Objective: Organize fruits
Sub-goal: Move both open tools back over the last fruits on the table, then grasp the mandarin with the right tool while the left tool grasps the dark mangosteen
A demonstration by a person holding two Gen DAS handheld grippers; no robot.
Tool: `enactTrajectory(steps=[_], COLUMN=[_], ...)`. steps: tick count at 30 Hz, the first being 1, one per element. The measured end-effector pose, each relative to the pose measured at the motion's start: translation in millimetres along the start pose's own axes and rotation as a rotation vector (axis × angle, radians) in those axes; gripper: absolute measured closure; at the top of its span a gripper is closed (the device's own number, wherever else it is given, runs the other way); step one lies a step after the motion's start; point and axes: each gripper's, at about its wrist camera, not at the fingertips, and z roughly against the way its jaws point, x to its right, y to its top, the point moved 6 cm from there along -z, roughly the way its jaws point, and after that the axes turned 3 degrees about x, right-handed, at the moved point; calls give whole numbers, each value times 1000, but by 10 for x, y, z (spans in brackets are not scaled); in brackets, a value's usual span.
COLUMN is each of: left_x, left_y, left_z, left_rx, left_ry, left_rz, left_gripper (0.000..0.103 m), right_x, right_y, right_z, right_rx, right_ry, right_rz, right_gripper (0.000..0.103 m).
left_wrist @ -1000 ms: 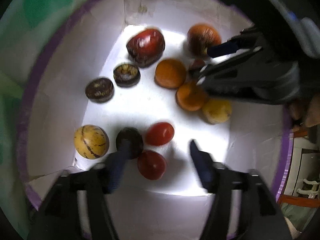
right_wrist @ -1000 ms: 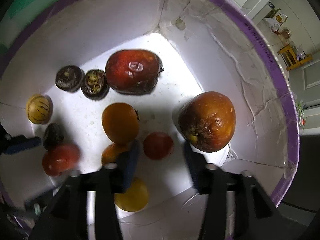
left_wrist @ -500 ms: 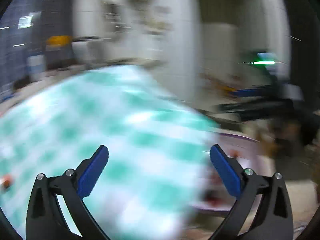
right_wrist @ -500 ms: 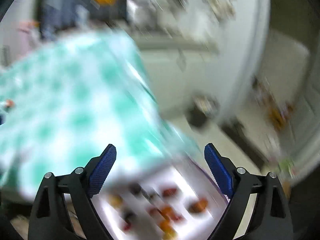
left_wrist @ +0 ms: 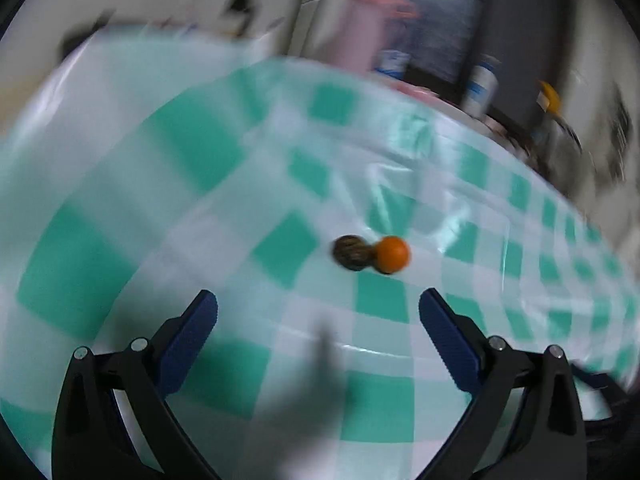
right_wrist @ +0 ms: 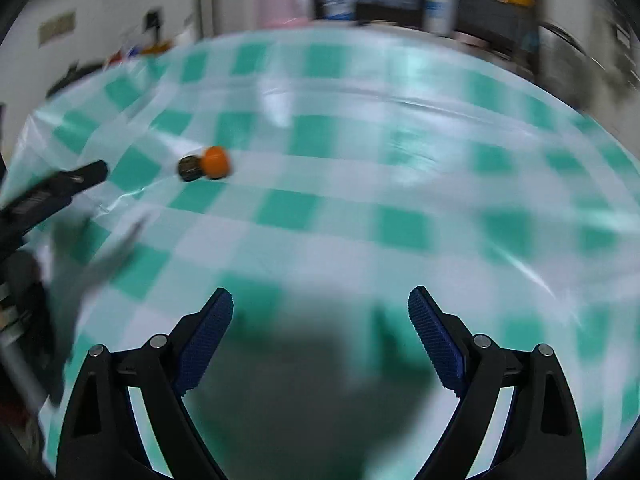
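Green-and-white checked cloth covers the desk [left_wrist: 280, 184], and both views are smeared by motion, so the shelves and bottles behind it are only blurs.

From the left wrist view, the left hand-held gripper [left_wrist: 318, 308] stands released, its blue pads wide apart with nothing between them; its jaws have just been opening. Ahead of it and a little to the right lie two fruits on the cloth: an orange fruit [left_wrist: 392, 254] and a dark fruit [left_wrist: 351, 252], touching, the dark one on the left.

From the right wrist view, the right hand-held gripper [right_wrist: 320, 308] is likewise released and empty, its jaws also just opened. The same pair appears far ahead and well to its left: the orange fruit [right_wrist: 215, 162] touching the dark fruit [right_wrist: 190, 168]. Only this view shows the left hand-held gripper from outside, a dark finger [right_wrist: 60, 188] reaching in from the left edge, near the pair but apart from it. Only this view, too, takes in the desk's far edge across its whole width.

Blur hides the dark fruit's kind and surface. Grey shadows lie on the cloth just ahead of each gripper. Both grippers' bodies are cut off by the lower edge of their own views, and the blurred shapes at the lower left of the right view cannot be made out.
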Motion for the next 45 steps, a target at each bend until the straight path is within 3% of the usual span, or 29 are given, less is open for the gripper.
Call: enactTrajectory(steps=[4, 6, 9, 14, 17, 18, 19, 23, 28, 33, 37, 42, 45], left_x=[-187, -225, -231, -82, -13, -2, 8, 40, 204, 482, 754, 835, 815], left_y=[58, 57, -3, -9, -52, -66, -81, -145, -232, -327, -245, -38, -4], left_z=[130, 156, 174, 189, 138, 119, 97, 23, -46, -232, -620, -1226, -1554], left_rx=[64, 58, 36, 65, 50, 44, 37, 3, -42, -128, -178, -207, -254], left_ry=[79, 80, 62, 66, 73, 76, 80, 78, 33, -17, 73, 180, 226], left_rz=[58, 87, 116, 57, 19, 12, 4, -14, -68, -148, -303, -372, -398], left_gripper=[2, 2, 2, 2, 2, 2, 2, 2, 2, 2, 2, 18, 21], right_x=[-479, -642, -771, -898, -950, -971, -985, -875, -302, 276, 443, 351, 380], right_y=[404, 563, 754, 946, 1047, 1072, 1072, 955, 491, 102, -45, -12, -28], right_z=[-606, -833, -1107, -1501, -1616, -1647, -1639, -1284, -483, -233, -239, -267, -264], right_rx=[-36, -53, -75, -102, -94, -95, -96, -59, 42, 59, 47, 44, 44], right_ry=[52, 73, 80, 124, 129, 143, 158, 187, 177, 187, 273, 295, 303], right_rz=[135, 179, 221, 224, 220, 212, 206, 146, -45, -243, -356, -343, -357], right_gripper=[24, 33, 37, 44, 54, 63, 67, 67, 67, 66, 66, 66, 66])
